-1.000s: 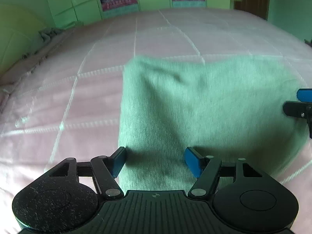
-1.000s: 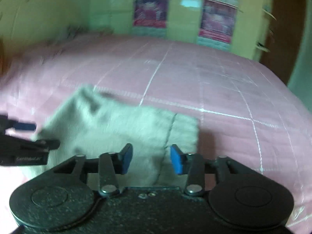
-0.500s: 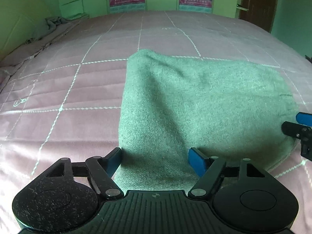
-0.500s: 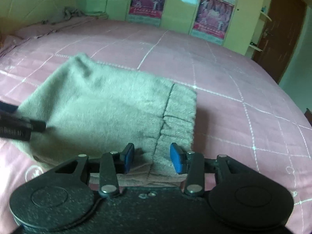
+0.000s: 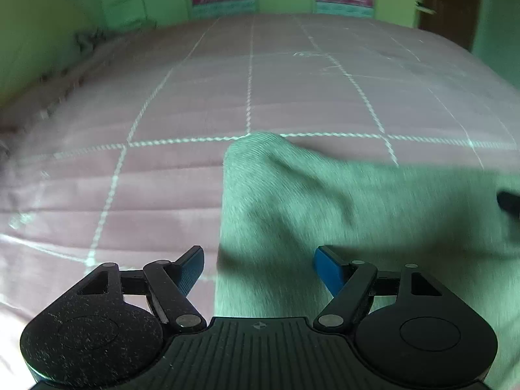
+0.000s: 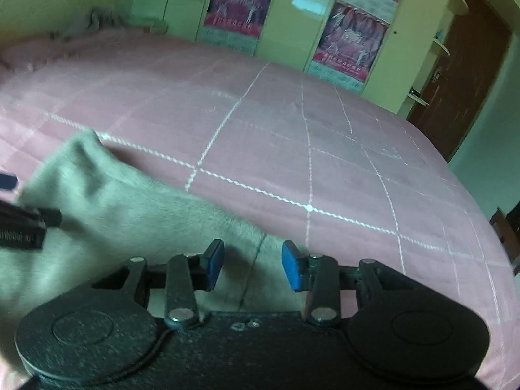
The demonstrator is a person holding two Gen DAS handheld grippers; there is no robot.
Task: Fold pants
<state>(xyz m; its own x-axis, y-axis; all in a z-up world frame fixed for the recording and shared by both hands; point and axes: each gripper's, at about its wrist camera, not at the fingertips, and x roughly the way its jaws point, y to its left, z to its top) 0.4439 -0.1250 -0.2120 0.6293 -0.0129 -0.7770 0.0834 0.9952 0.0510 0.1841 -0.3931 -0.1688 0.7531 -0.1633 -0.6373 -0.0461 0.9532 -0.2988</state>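
Folded grey-green pants lie flat on the pink quilted bed. My left gripper hangs just above their near left edge. Its jaws are opening, with the cloth's edge under the gap and neither blue pad pressing on it. In the right wrist view the pants fill the lower left. My right gripper hovers over the seam at their near right end, its pads apart and off the cloth. Each gripper shows at the edge of the other's view: left gripper, right gripper.
The bed stretches far ahead and to both sides. Crumpled bedding lies at the far left by the wall. Cabinets with posters stand behind the bed, and a brown door is at the far right.
Both views have shifted and blurred, and the pants now sit lower in each picture. The left gripper's jaws have spread wider. The right gripper's gap looks the same.
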